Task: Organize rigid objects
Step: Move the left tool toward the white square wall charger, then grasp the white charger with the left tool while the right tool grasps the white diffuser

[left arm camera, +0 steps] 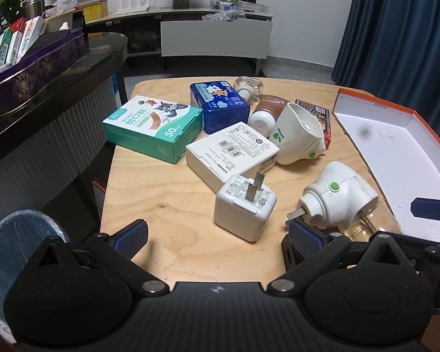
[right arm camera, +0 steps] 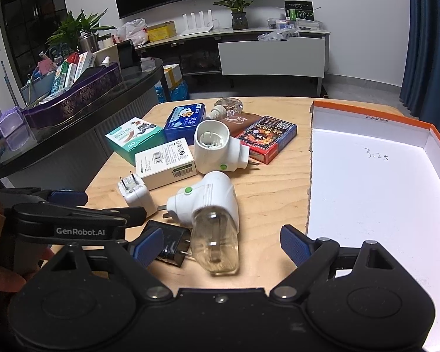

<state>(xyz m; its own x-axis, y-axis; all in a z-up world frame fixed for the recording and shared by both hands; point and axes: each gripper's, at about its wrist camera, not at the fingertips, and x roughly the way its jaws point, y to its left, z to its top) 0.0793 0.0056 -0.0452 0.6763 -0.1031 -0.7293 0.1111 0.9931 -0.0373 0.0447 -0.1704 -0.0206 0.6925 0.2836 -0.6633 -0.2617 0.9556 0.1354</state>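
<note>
A pile of small items lies on the wooden table (left arm camera: 167,205): a white charger cube (left arm camera: 245,209), a white flat box (left arm camera: 231,154), a teal plaster box (left arm camera: 152,127), a blue tin (left arm camera: 218,105), and two white plug-in vaporizers (left arm camera: 300,135) (left arm camera: 336,202). My left gripper (left arm camera: 217,234) is open just short of the charger. My right gripper (right arm camera: 220,245) is open around the clear bottle of the nearer vaporizer (right arm camera: 208,214). A black plug (right arm camera: 173,242) lies by its left finger. The orange-edged white box lid (right arm camera: 366,193) on the right is empty.
A card pack (right arm camera: 267,136), a brown tube (right arm camera: 240,123) and a glass bottle (right arm camera: 228,105) lie at the back of the pile. A dark counter (right arm camera: 82,123) with a purple tin of boxes stands to the left. A bin (left arm camera: 17,252) sits below the table's left edge.
</note>
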